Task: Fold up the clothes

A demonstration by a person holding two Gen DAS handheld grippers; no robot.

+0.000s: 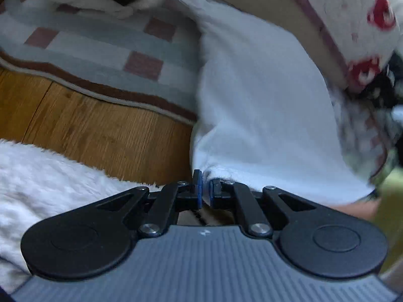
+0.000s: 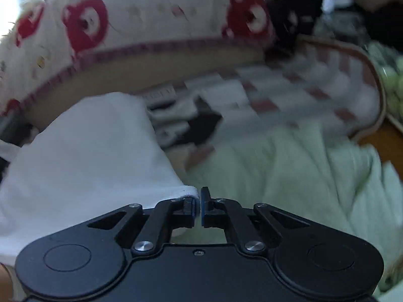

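A white garment (image 1: pixel 259 95) hangs stretched from my left gripper (image 1: pixel 205 188) up toward the right. Its hemmed corner sits between the blue pads (image 1: pixel 199 185), and the gripper is shut on it. In the right wrist view the same white garment (image 2: pixel 83 156) spreads to the left of my right gripper (image 2: pixel 199 202). That gripper is shut on the hemmed edge (image 2: pixel 187 191), pinched at the left pad. Both views are blurred by motion.
A grey and brown checked rug (image 1: pixel 100 50) lies on the wooden floor (image 1: pixel 105 128). White fluffy fabric (image 1: pixel 42 181) lies at lower left. Cream bedding with red prints (image 2: pixel 141 25) stands behind, pale green cloth (image 2: pixel 289 166) lies below the right gripper, and dark clutter (image 2: pixel 302 12) sits farther back.
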